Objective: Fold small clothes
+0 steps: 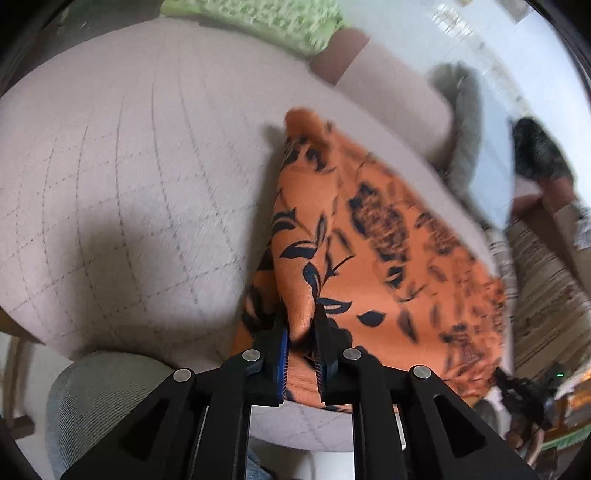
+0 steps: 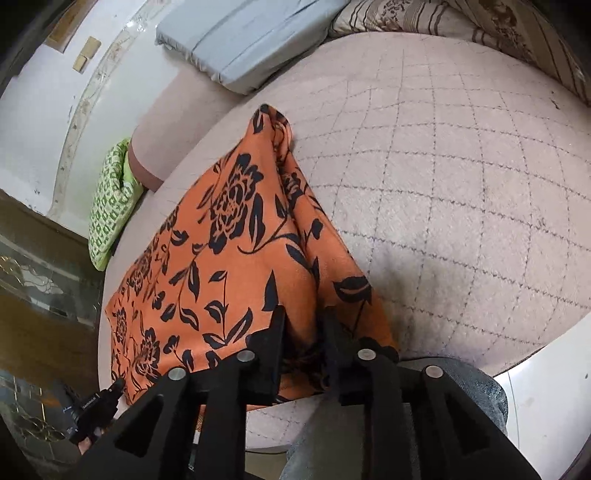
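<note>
I see the cloth (image 1: 369, 240), orange with a black flower print, lying on the bed (image 1: 129, 166) near its front edge. In the right wrist view the cloth (image 2: 229, 258) runs from 6 o'clock up toward 11 o'clock, ending in a bunched corner. A raised fold runs along its right side.

My left claw (image 1: 301, 325) pinches a ridge of the cloth between its two fingers, at 6 o'clock in its own view. My right claw (image 2: 301, 328) likewise grips a gathered fold of the cloth, fingers pressed in on the fabric. The edge it holds lies right at the front rim of the bed.

The bed carries a pale pink cover with a thin dark grid. A green patterned pillow (image 2: 110, 206) sits at 9 o'clock in the right wrist view, at the bed's far left end; the left wrist view shows the pillow (image 1: 258, 18) at 12 o'clock. A grey cushion (image 2: 243, 40) rests at 12 o'clock in the right view, and a striped brown pillow (image 2: 498, 33) at 1 o'clock. My knee in grey jeans (image 2: 461, 406) shows at 5 o'clock, just beside the bed.
</note>
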